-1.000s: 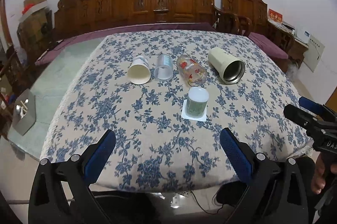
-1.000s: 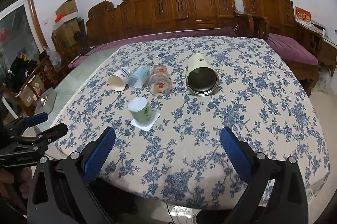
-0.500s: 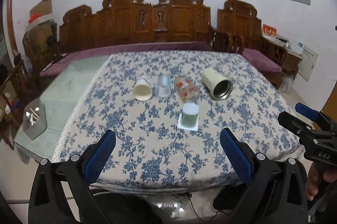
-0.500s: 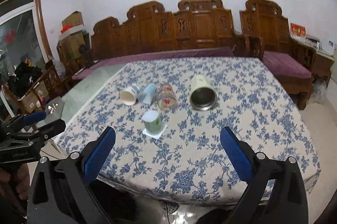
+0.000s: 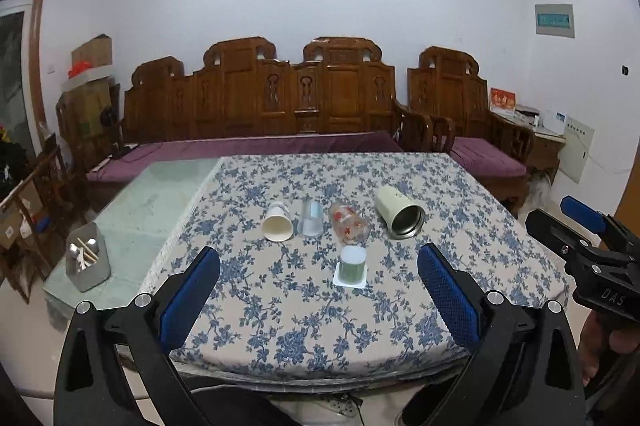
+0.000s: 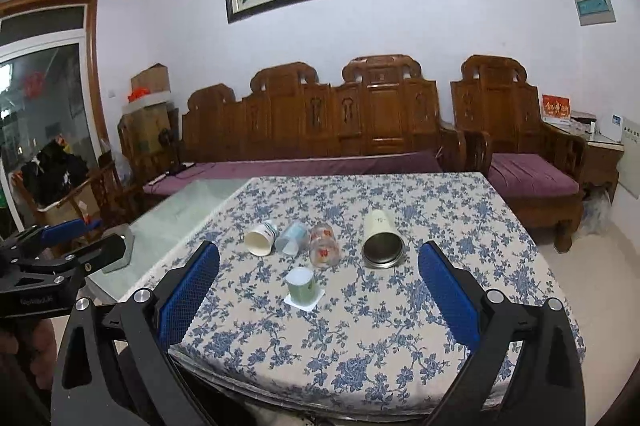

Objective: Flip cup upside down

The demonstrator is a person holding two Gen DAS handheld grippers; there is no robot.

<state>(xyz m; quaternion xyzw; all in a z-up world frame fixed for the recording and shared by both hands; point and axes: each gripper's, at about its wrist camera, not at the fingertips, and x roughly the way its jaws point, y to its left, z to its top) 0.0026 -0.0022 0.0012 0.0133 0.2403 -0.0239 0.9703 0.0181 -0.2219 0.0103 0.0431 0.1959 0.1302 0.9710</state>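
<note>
A green cup [image 5: 352, 265] stands bottom-up on a white square coaster [image 5: 362, 282] mid-table; it also shows in the right wrist view [image 6: 300, 284]. Behind it lie a white paper cup [image 5: 278, 224], a clear plastic cup [image 5: 311, 218], a glass with red print [image 5: 348, 224] and a cream steel tumbler [image 5: 398, 211], all on their sides. My left gripper [image 5: 319, 300] is open and empty, held back near the table's front edge. My right gripper [image 6: 319, 300] is open and empty, also near the front edge.
The table [image 5: 280, 326] has a blue floral cloth; its left part is bare glass [image 5: 160, 193]. A grey utensil holder [image 5: 87, 262] stands at the left edge. A carved wooden bench [image 5: 280, 105] and armchair [image 6: 520, 145] stand behind.
Both grippers have drawn back and up from the table, so the cups look smaller and farther. The cups have not moved. Both grippers stay open.
</note>
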